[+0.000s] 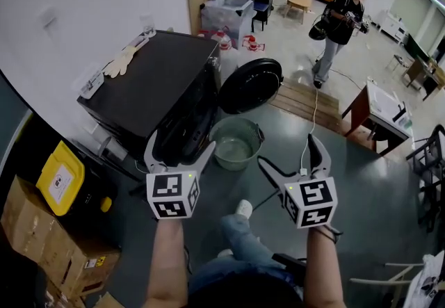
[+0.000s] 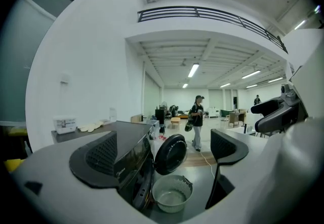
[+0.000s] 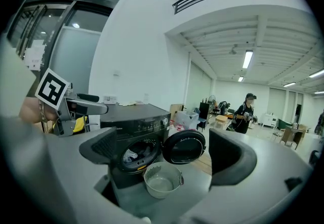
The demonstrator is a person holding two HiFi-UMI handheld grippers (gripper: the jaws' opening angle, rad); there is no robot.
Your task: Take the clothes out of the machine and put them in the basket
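A black front-loading machine stands left of centre with its round door swung open to the right. In the right gripper view, clothes show inside the drum. An empty grey-green basket sits on the floor before the machine. My left gripper is open in the air in front of the machine's opening. My right gripper is open too, right of the basket. Neither holds anything.
A yellow-lidded bin and cardboard boxes stand at the left. Gloves lie on the machine's top. A person stands far back. A desk and a wooden pallet are to the right.
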